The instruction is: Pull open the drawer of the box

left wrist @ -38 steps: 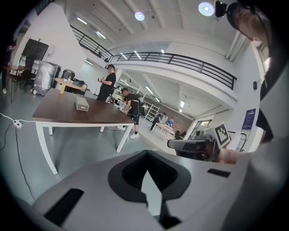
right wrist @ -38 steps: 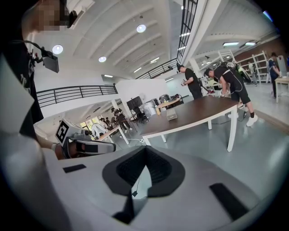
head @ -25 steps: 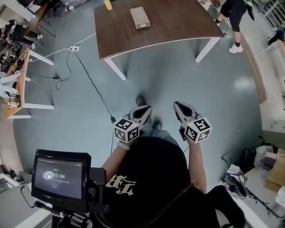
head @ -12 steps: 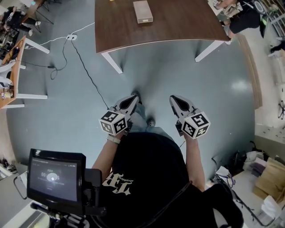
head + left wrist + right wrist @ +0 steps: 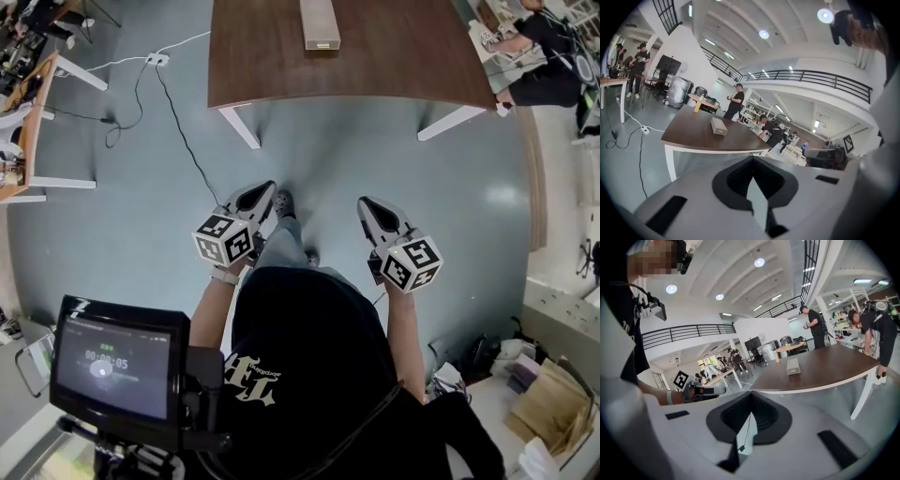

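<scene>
Left gripper (image 5: 265,191) and right gripper (image 5: 367,204) are both clamped shut on nothing, carried low and aimed ahead. I'd guess that's because the drawer box (image 5: 321,24) sits far off on the brown table (image 5: 394,66), well out of reach. Grey floor (image 5: 141,216) lies between, a cable (image 5: 178,122) trails at left, and people (image 5: 548,66) work at the far right.

One dark brown wooden table (image 5: 403,56) is standing on two white legs (image 5: 241,127) that are showing in the head view, and one flat grey rectangular box (image 5: 321,25) is lying on it. One small yellow cylinder (image 5: 697,107) is standing at its far end. Two handheld grey-and-black grippers are showing, the left gripper (image 5: 262,193) and the right gripper (image 5: 367,206), each carrying one cube with square markers (image 5: 225,239), two in all. One black-framed screen (image 5: 111,360) is glowing. One white power strip (image 5: 157,59) is lying on the grey floor (image 5: 141,206). Two bystanders in black (image 5: 813,324) are standing by the table.
</scene>
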Demonstrator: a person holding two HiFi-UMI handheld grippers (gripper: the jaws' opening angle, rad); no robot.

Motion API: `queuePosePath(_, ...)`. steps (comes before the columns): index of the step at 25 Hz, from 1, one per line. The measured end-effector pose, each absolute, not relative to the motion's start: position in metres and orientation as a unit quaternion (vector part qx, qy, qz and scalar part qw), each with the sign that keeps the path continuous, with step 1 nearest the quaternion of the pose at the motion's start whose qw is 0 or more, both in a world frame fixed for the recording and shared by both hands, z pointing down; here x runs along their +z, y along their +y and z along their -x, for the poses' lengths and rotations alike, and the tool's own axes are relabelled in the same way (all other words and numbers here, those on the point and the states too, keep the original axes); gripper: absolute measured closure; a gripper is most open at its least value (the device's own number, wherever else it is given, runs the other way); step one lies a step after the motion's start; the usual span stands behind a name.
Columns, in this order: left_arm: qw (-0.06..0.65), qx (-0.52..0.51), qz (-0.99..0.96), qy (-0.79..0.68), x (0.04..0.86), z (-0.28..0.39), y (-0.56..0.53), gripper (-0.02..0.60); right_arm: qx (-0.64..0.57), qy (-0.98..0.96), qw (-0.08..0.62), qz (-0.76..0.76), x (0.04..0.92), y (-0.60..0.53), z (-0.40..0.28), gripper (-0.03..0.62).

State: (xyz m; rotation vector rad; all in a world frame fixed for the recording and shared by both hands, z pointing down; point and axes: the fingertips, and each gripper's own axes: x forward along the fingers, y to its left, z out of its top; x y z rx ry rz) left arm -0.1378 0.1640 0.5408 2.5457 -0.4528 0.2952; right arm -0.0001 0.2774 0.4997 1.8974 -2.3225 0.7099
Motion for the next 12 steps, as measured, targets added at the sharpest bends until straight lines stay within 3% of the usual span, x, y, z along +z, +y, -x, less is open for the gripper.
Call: queuePosePath(12,0.279,0.115,-0.941,-0.151,0.532,0.098,0.110,0.577,0.220,-0.740,0.035,-0.634,0.490,0.213,-0.056,0.608)
